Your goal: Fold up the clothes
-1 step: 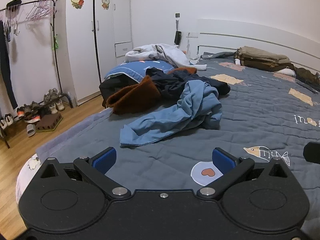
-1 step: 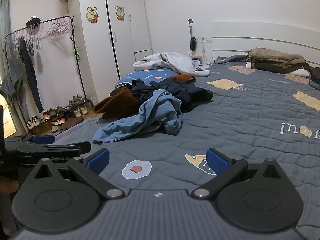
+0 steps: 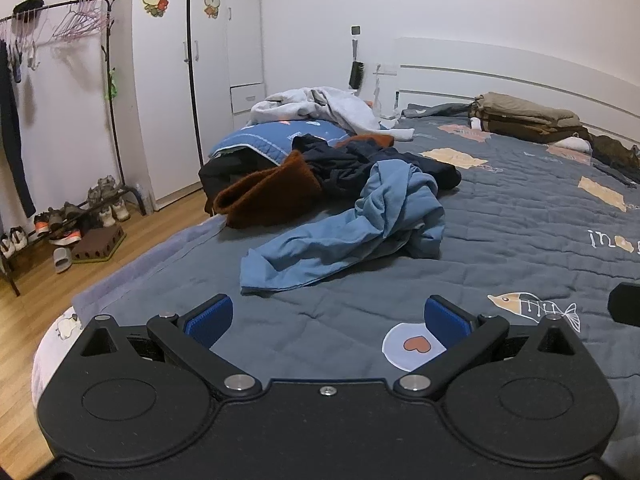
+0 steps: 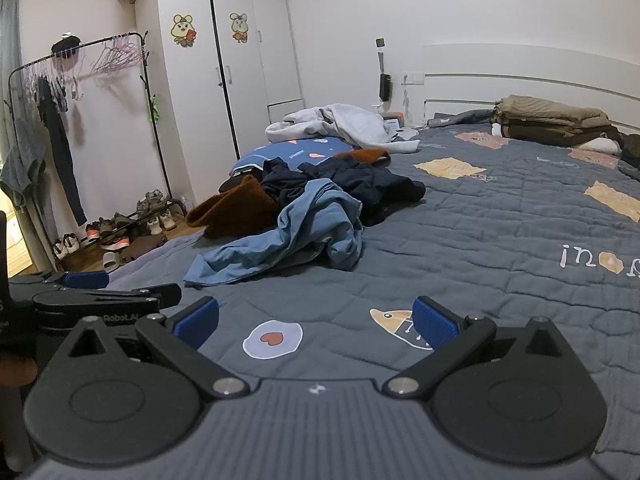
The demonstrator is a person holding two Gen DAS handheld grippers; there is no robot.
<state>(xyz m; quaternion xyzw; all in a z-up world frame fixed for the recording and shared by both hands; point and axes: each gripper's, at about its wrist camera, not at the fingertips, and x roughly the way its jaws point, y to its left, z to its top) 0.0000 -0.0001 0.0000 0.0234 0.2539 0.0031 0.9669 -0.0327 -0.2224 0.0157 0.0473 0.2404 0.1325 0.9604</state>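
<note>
Wooden floor (image 3: 36, 312) and a shoe rack (image 3: 80, 216) are seen at the left. Further right, a crumpled blue garment (image 3: 360, 232) is spread on the grey quilt (image 3: 520, 248), against a heap of dark and brown clothes (image 3: 320, 172). What may be folded blankets (image 3: 528, 118) are stacked far right. Both the left gripper (image 3: 328, 316) and right gripper (image 4: 316, 318) are held with jaws wide apart, nothing between them.

Ahead of me a crumpled light-blue garment (image 3: 352, 232) sprawls near the bed's left edge, touching a heap of navy clothes (image 3: 376, 164) and a brown fleece (image 3: 272, 196) behind it.
</note>
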